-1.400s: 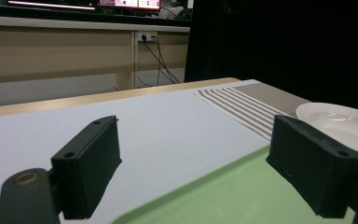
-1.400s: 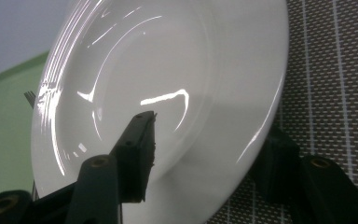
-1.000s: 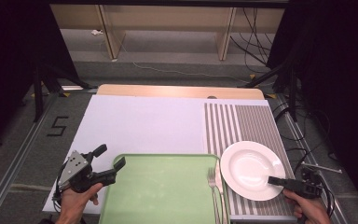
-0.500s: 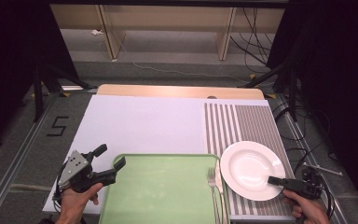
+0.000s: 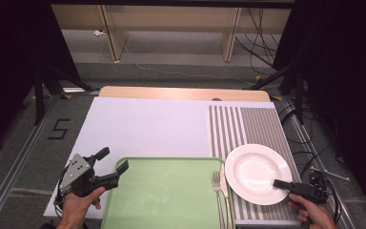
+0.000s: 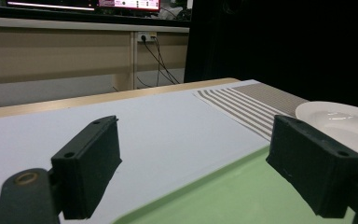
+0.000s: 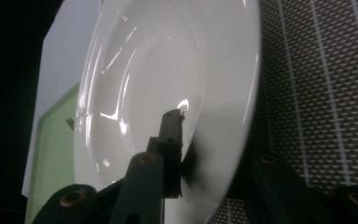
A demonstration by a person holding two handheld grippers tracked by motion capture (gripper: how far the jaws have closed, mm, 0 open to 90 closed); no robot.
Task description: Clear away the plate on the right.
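Observation:
A white plate (image 5: 255,169) lies on the striped mat (image 5: 248,124) at the front right. My right gripper (image 5: 277,183) is shut on the plate's near right rim; in the right gripper view one jaw lies over the plate (image 7: 158,70) and the other is hidden beneath it. A green tray (image 5: 167,191) sits at the front centre. My left gripper (image 5: 115,158) is open at the tray's far left corner. In the left gripper view its jaws stand wide apart, with the tray (image 6: 233,191) edge between them and nothing gripped.
A fork (image 5: 216,191) and a knife (image 5: 225,191) lie along the tray's right edge, close to the plate. A white mat (image 5: 143,129) covers the table's left and middle. Cables trail on the floor to the right.

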